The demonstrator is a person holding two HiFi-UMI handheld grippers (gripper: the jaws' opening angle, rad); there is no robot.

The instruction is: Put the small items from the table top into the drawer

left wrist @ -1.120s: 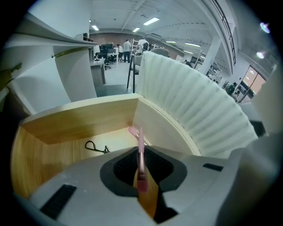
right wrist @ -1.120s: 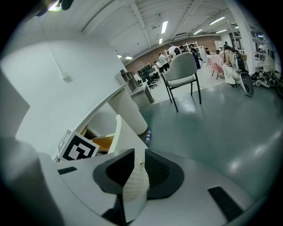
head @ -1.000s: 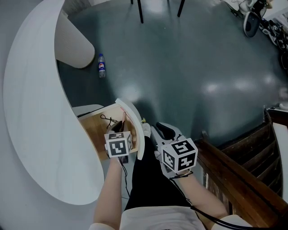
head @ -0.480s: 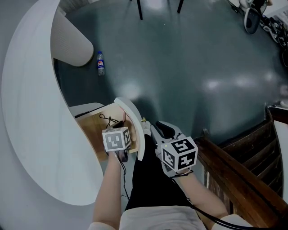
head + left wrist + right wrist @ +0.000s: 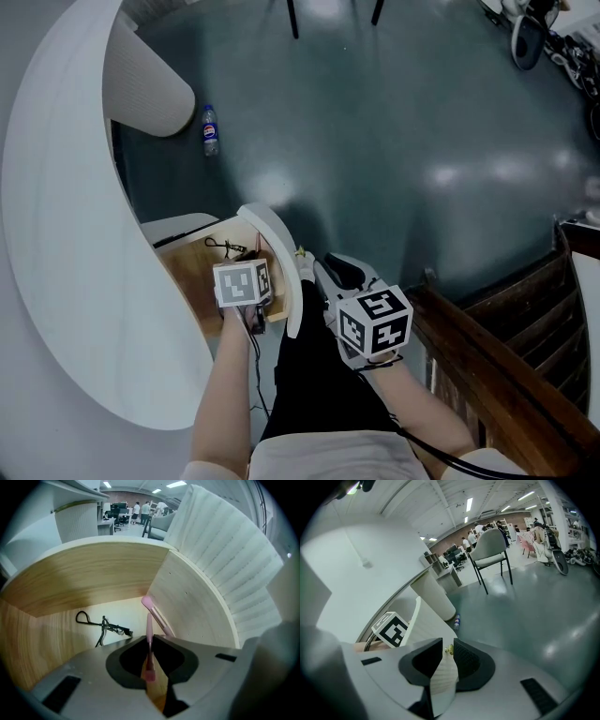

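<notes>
The wooden drawer [image 5: 192,272] stands pulled out from under the white curved table [image 5: 66,234]. My left gripper [image 5: 246,270] hangs over it, pointing steeply down, shut on a thin pink stick [image 5: 149,658]. Just past the left gripper [image 5: 150,640], a pink-tipped brush [image 5: 152,610] leans on the drawer's curved wall. A black eyelash curler [image 5: 102,625] lies on the drawer floor [image 5: 56,630]. My right gripper [image 5: 314,277] is shut on the ribbed white drawer front [image 5: 279,248]. In the right gripper view, the small brass knob [image 5: 449,649] sits between the right gripper's [image 5: 447,647] jaws.
A plastic bottle [image 5: 210,131] lies on the grey floor beside the table's white pedestal [image 5: 141,89]. Dark wooden steps [image 5: 506,356] rise at the right. Chair legs [image 5: 292,23] stand far ahead. The person's legs are right behind the drawer.
The left gripper has tilted a little over the drawer, with its marker cube turned. The right gripper and the drawer front have stayed put.
</notes>
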